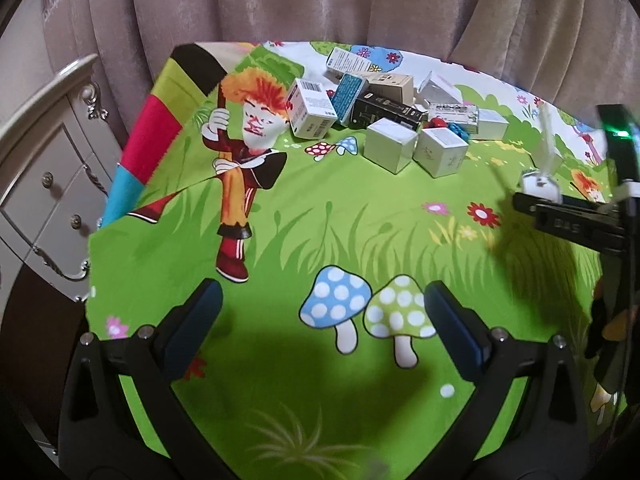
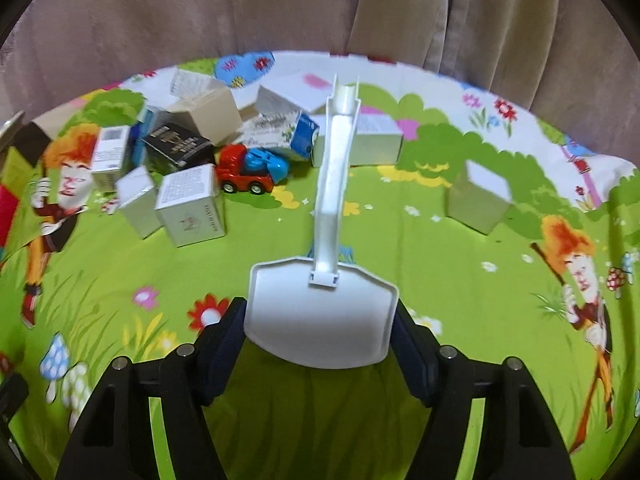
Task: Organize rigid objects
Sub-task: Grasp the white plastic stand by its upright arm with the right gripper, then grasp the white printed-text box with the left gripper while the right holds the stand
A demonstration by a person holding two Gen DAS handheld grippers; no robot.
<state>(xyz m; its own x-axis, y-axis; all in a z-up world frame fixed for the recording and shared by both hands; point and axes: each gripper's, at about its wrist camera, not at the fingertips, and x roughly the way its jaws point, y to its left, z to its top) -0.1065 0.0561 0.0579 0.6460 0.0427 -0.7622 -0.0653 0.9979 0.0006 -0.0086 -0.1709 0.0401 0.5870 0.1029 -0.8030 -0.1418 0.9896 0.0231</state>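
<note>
My right gripper [image 2: 319,332] is shut on a white plastic scoop [image 2: 320,316], gripping its flat blade, with the handle pointing away over the cloth. The scoop also shows at the right edge of the left wrist view [image 1: 540,184], held by the right gripper [image 1: 576,220]. My left gripper [image 1: 324,320] is open and empty above the cartoon-print cloth [image 1: 320,240]. A pile of small boxes [image 1: 384,108] lies at the far side, with a red and blue toy truck [image 2: 250,170] among them. One white box [image 2: 482,198] stands apart to the right.
The green cloth covers a table in front of pinkish curtains [image 1: 320,0]. A white drawer cabinet [image 1: 44,168] stands off the table's left edge. The pile also shows in the right wrist view [image 2: 188,152].
</note>
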